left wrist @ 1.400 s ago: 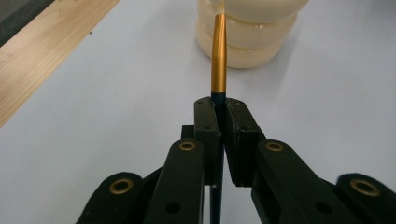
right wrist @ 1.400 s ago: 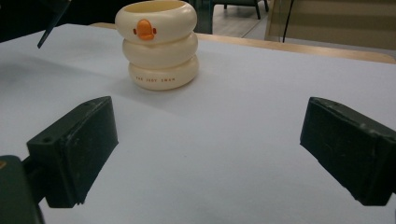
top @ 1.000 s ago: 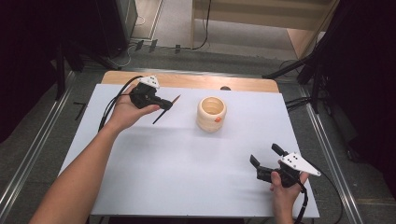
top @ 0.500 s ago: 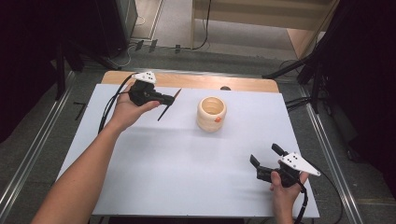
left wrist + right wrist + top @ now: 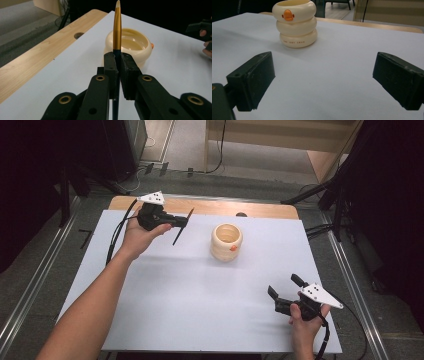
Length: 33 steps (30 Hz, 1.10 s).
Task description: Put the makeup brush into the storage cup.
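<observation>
A brush (image 5: pixel 181 226) is being clamped by the left claw (image 5: pixel 176 221) near the tabletop's (image 5: pixel 165 285) far edge. The right claw (image 5: pixel 280 295) is being held wide open, gripping nothing, over bare tabletop near the front edge. Between them, the cup (image 5: pixel 226 241) is standing in open room.

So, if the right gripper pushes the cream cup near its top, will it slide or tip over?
The cup looks squat, three stacked rings on a wide base, so it would probably slide on the smooth white table rather than tip. It seems rigid and rather light. Its rounded rings may slip between open fingers.
</observation>
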Available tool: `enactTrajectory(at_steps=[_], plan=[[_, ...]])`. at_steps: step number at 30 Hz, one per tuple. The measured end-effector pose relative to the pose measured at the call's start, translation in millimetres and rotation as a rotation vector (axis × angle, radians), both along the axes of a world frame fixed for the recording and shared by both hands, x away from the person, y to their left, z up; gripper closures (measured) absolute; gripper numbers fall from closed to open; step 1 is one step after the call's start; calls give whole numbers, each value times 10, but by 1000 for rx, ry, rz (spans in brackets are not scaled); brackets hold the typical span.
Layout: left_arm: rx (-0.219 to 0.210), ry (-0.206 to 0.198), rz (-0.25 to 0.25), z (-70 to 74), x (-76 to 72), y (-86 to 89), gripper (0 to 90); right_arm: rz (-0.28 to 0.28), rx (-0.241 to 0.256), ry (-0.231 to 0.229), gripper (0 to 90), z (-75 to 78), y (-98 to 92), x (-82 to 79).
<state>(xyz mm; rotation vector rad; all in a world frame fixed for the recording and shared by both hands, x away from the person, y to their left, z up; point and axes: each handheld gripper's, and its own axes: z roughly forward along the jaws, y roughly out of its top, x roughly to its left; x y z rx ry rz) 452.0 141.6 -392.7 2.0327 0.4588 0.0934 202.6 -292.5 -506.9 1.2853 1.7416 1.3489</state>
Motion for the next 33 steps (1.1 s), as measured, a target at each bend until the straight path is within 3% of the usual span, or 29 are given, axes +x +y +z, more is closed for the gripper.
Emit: enactTrajectory(at_steps=[4,13,33], plan=[[-46,-7,12,20,2,-5,851,3,1,-1,42,-2,3,2],[-97,-34,17,56,-23,-75,851,-1,-2,-1,42,-3,-4,1],[-225,-26,18,94,-16,-221,851,-1,-3,-2,43,-2,-7,0]])
